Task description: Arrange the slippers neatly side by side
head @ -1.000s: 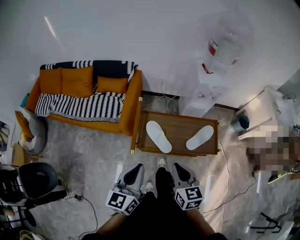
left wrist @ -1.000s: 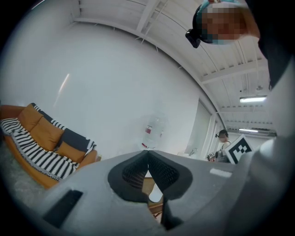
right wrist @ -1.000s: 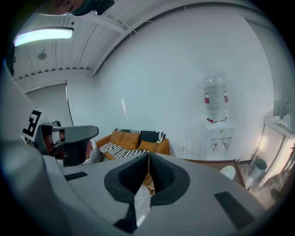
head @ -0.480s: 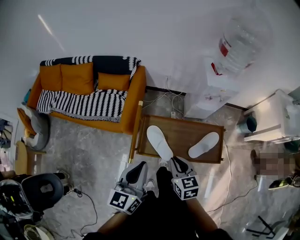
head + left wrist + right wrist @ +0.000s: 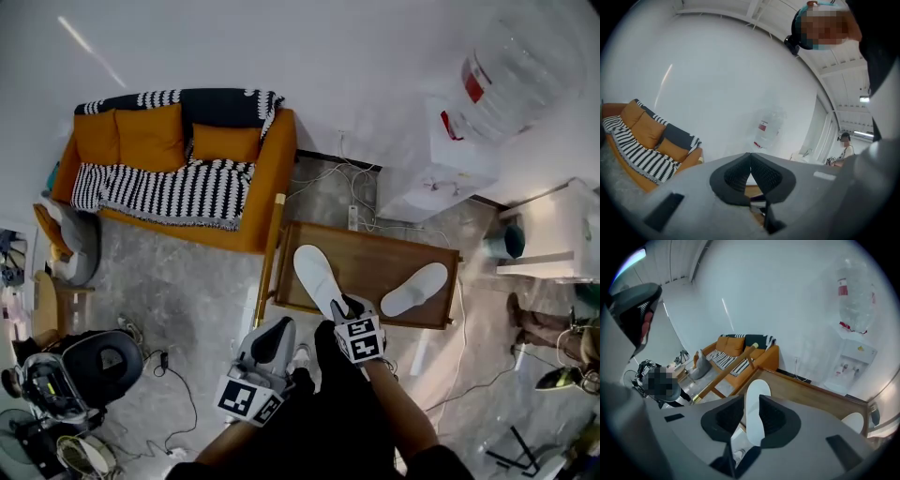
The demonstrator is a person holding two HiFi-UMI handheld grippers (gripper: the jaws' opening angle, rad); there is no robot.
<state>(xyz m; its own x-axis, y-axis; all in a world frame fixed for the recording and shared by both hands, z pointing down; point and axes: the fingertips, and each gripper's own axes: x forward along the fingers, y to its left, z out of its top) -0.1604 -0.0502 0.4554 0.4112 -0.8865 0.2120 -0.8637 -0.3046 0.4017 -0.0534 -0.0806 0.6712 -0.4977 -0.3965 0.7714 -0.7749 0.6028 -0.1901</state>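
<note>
L slipper (image 5: 317,275) is lying flat on the wooden low table (image 5: 375,265), toe pointed to the far-left corner, heel right at the front rim. R slipper (image 5: 415,289) is lying well apart on the table's right end, toe angled to the right, so the pair is splayed in a V, not side by side yet.

R gripper (image 5: 349,306) is placed at the L slipper's heel. In the right gripper view its jaws are seen narrowly parted w/ the white heel showing in the gap; no clamp is judged, as the slipper looks flat and undeformed. L gripper (image 5: 277,328) is held low, short of the table's front rim, jaws closed tip to tip on nothing.

Risks, as judged:
- Heel sits at the rim, so a nudge before closing could send the slipper off onto the floor.
- Slipper looks thin and soft; if nipped at the heel only, it could fold or droop, and the toe would be dragged askew.
- If swung toward the R slipper too fast, that one could be knocked toward the right rim.
- Toes may end up pointing different ways unless both are re-angled.
</note>
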